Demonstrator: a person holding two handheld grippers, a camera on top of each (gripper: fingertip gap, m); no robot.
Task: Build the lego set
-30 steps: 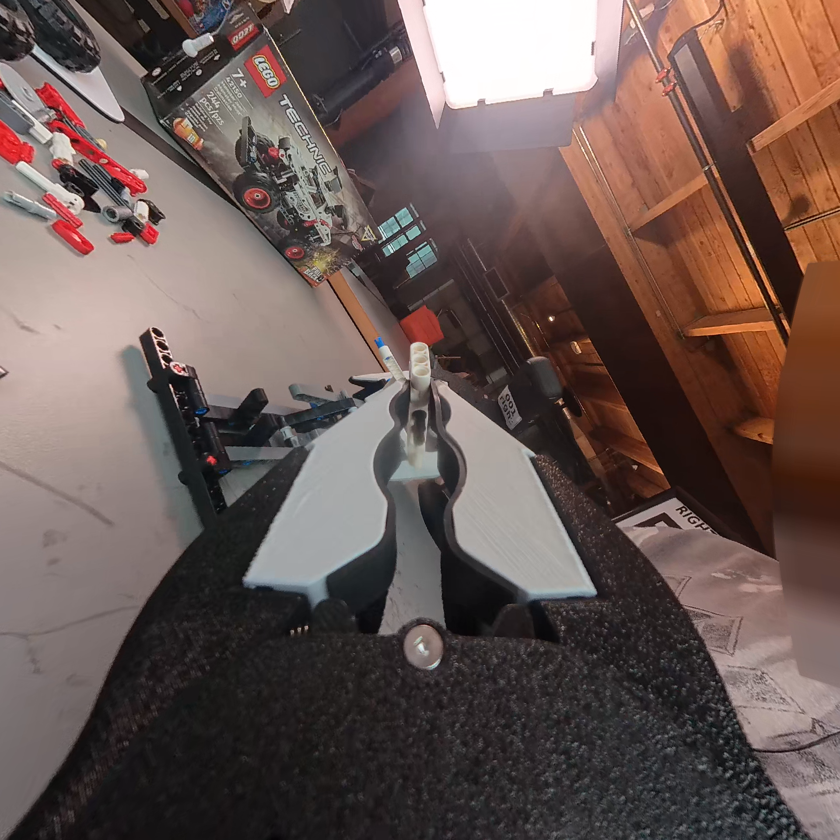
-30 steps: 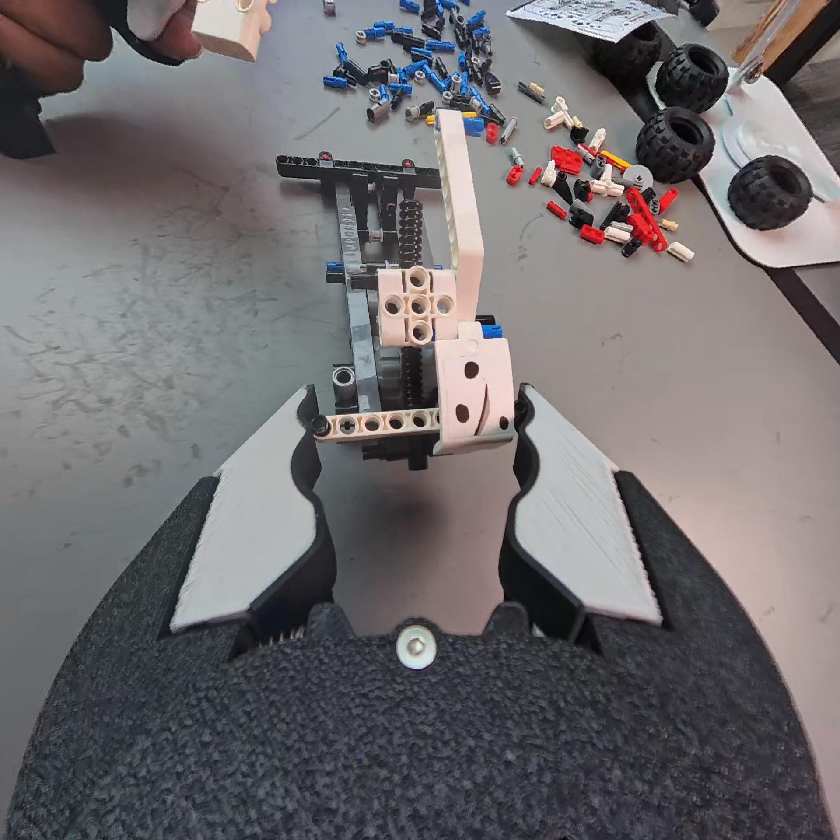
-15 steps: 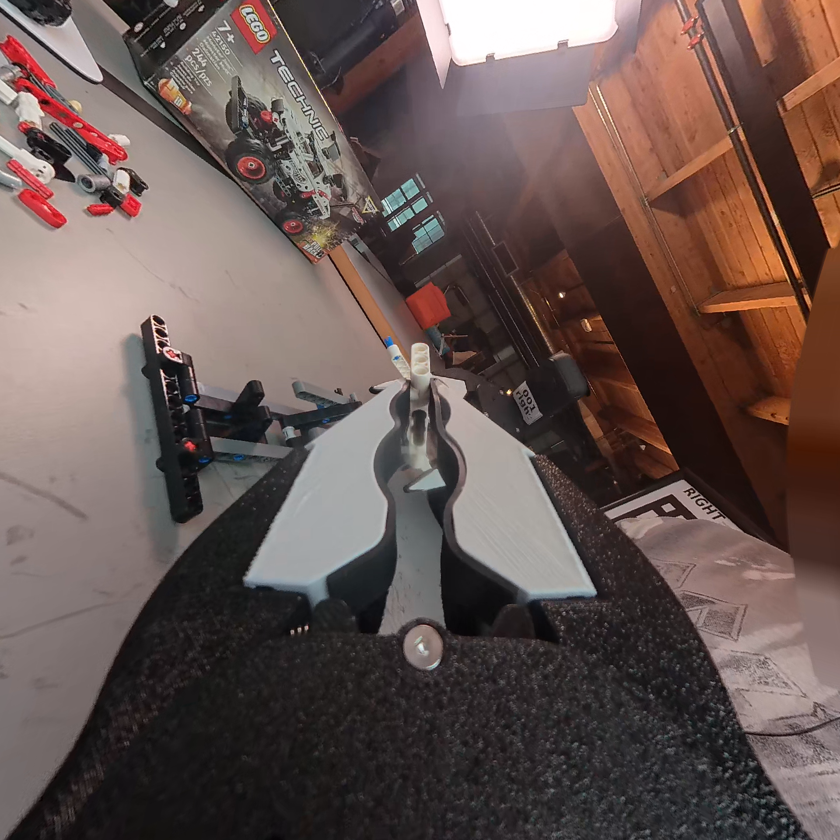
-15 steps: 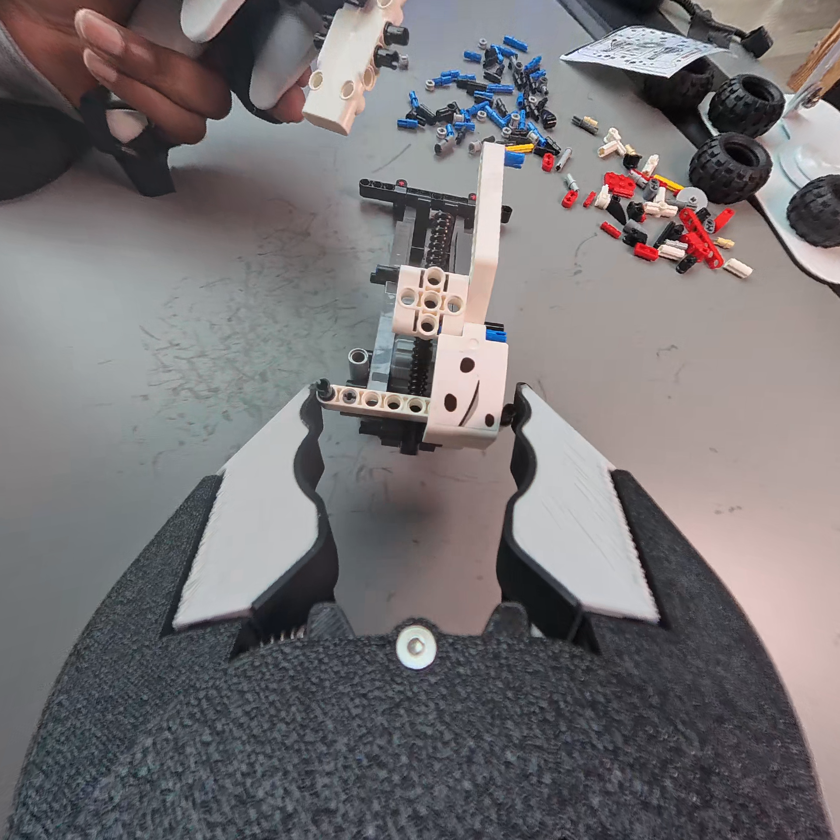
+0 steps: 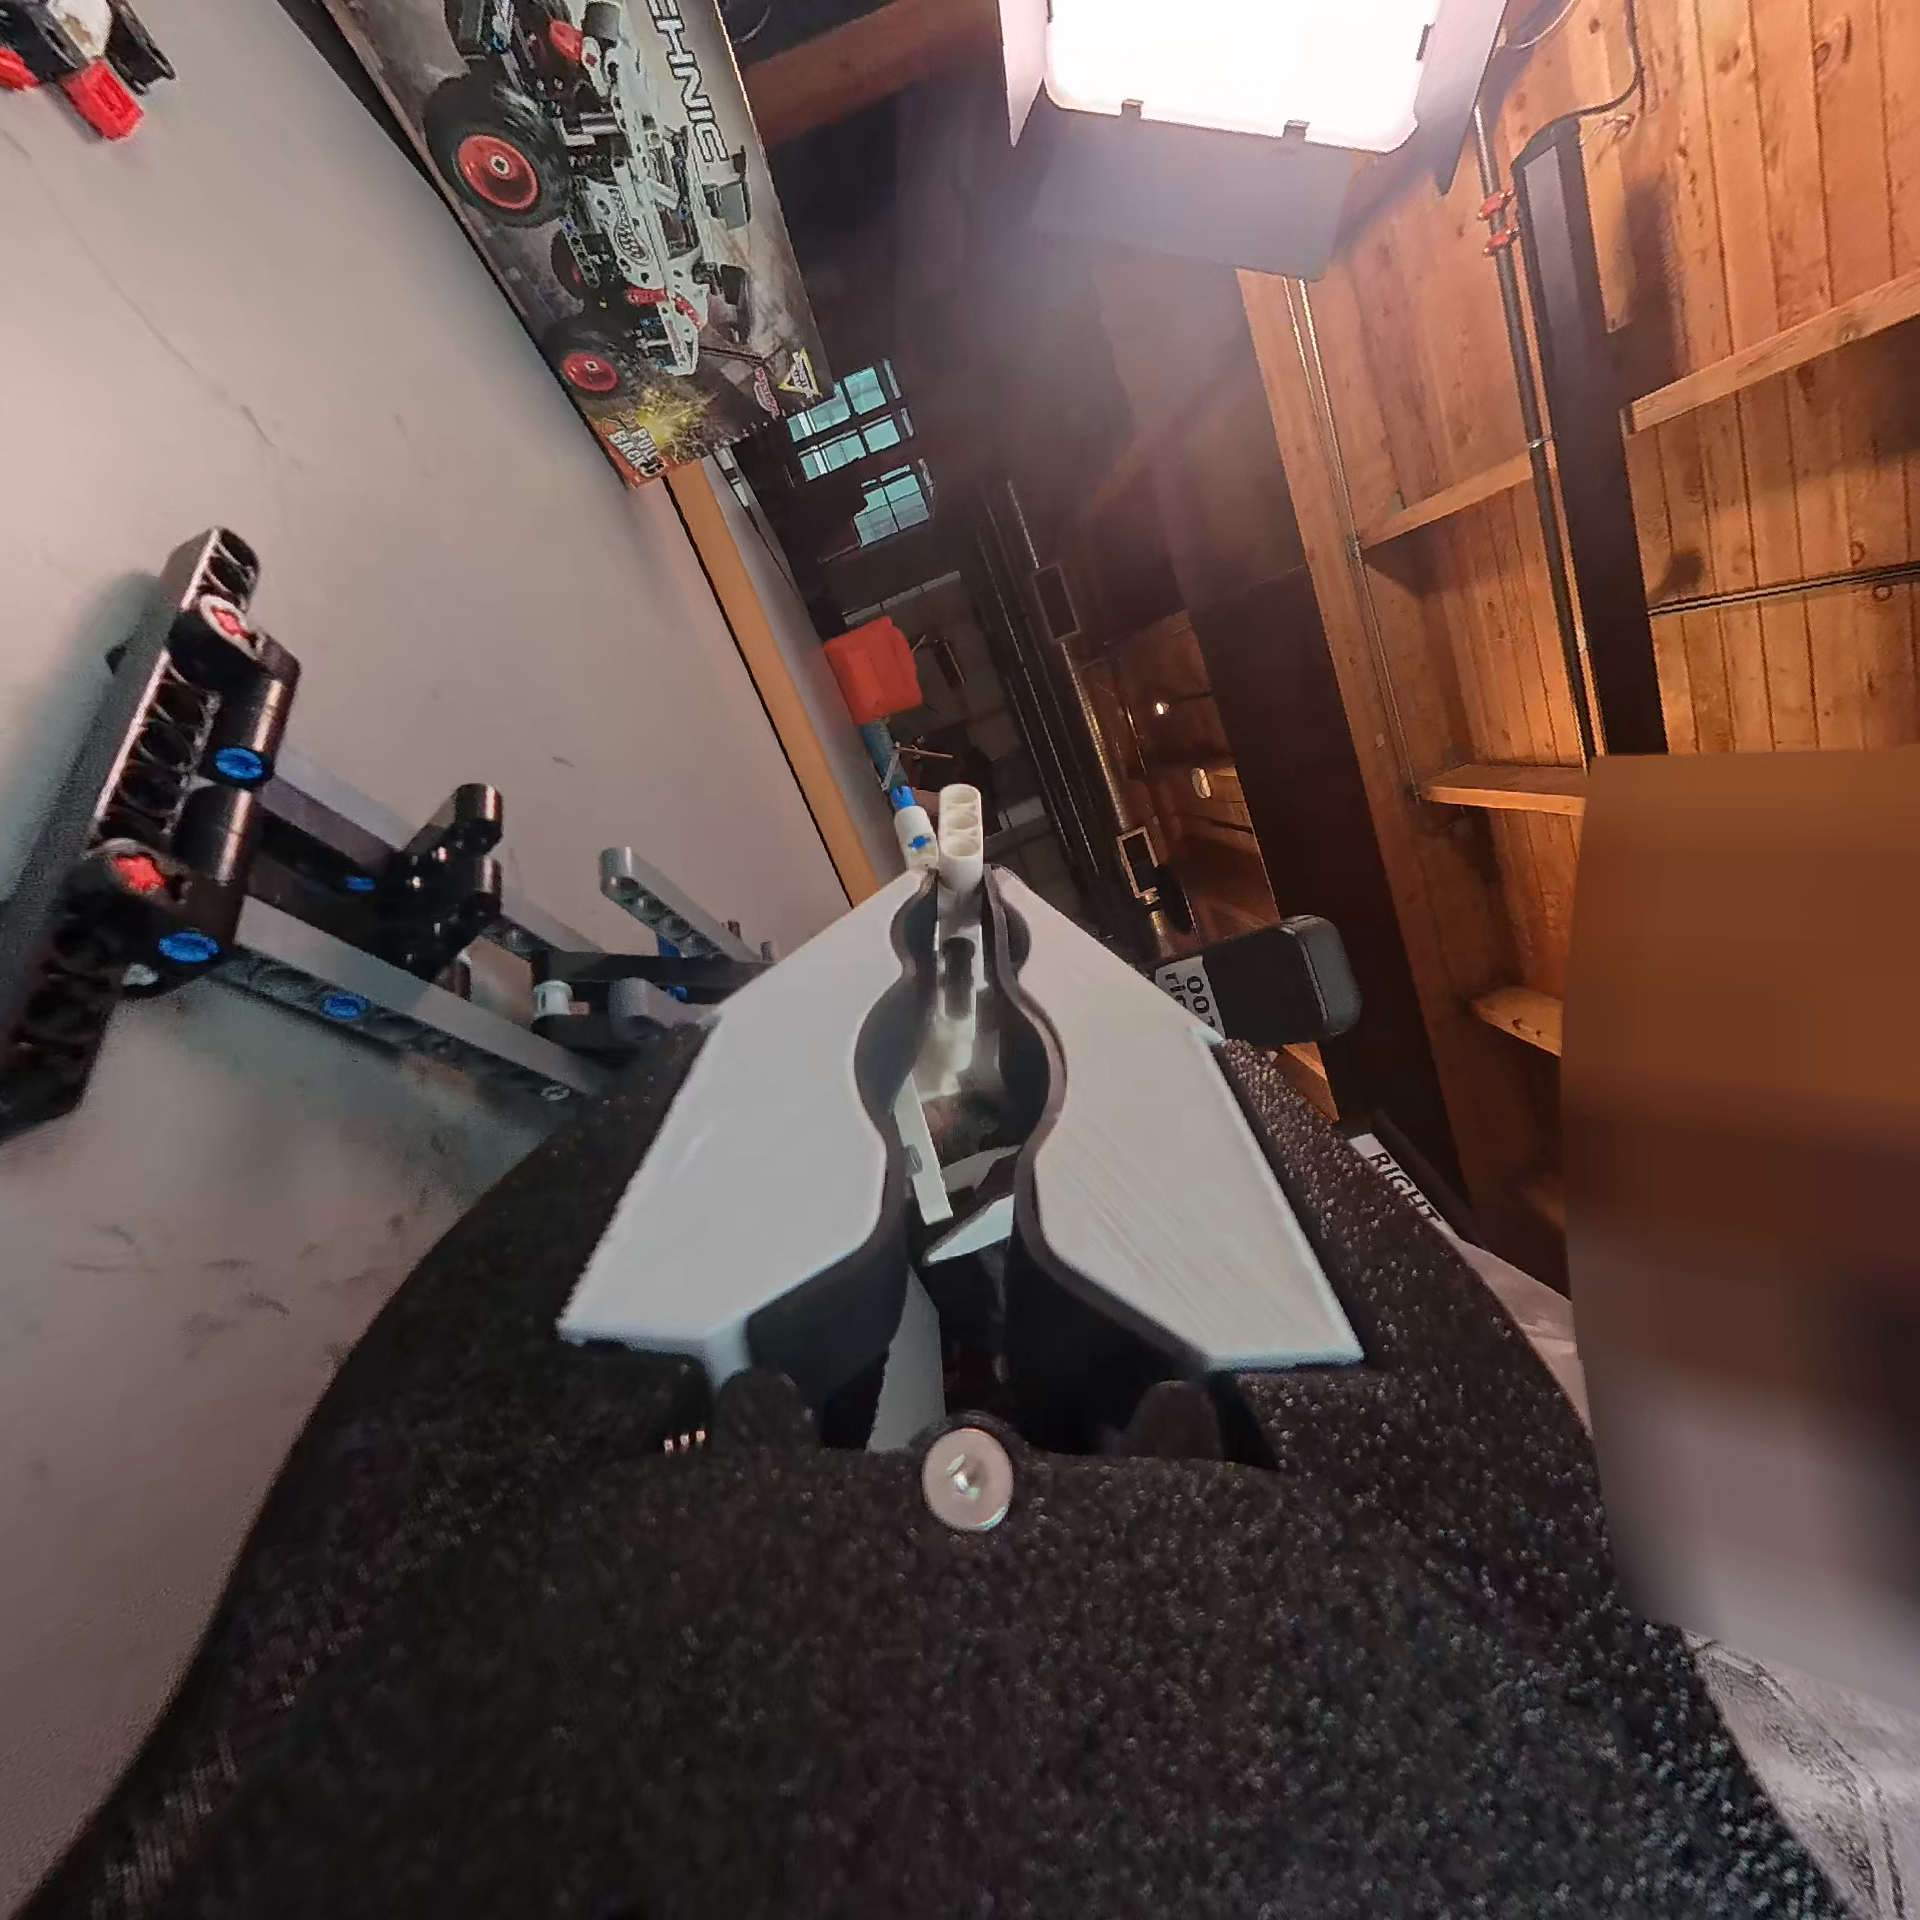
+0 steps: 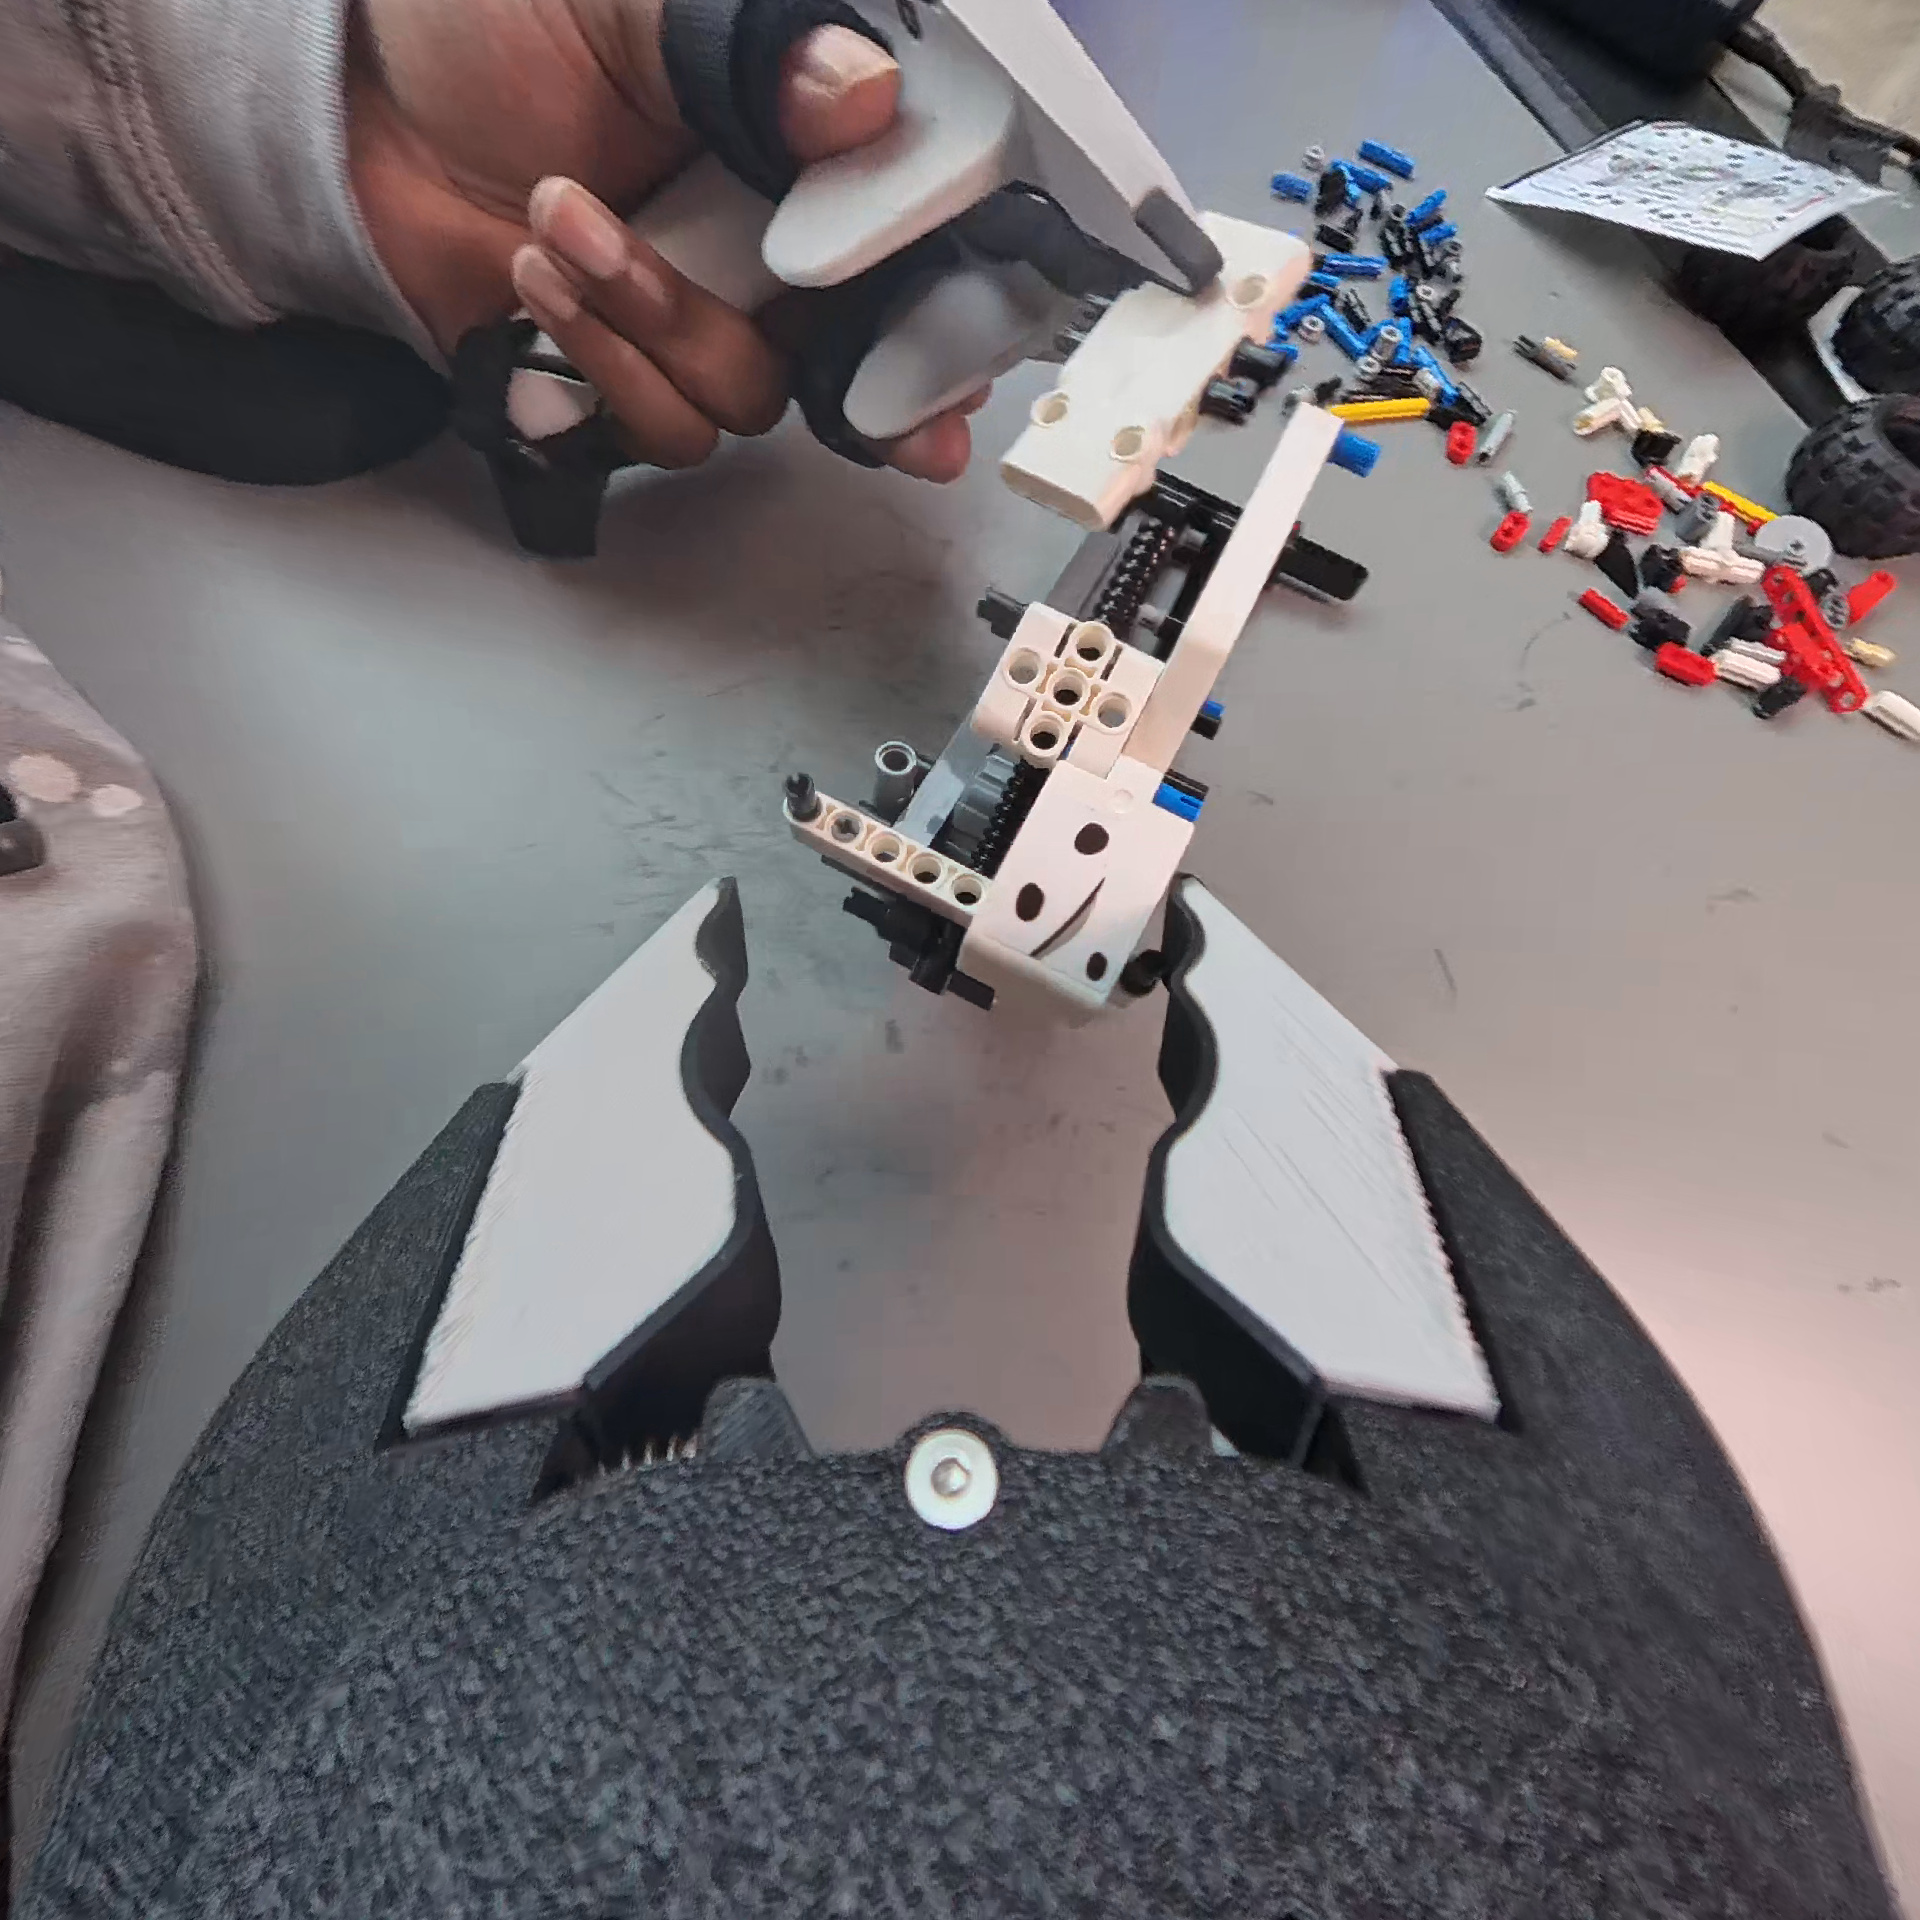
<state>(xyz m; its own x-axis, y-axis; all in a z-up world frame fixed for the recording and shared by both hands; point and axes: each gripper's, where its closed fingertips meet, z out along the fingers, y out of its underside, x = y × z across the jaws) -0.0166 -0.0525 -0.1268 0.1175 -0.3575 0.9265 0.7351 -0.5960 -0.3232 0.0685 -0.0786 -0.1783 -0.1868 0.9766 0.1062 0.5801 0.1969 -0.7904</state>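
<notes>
Left hand-held gripper clamps a white panel above the chassis, probably for attaching; right hand-held gripper, wide, only touches the chassis.

The part-built chassis, black and grey beams with white panels, lies lengthwise on the grey counter. A white holed block hangs tilted above its far end. Loose red, blue and black pieces lie right of the chassis.
</notes>
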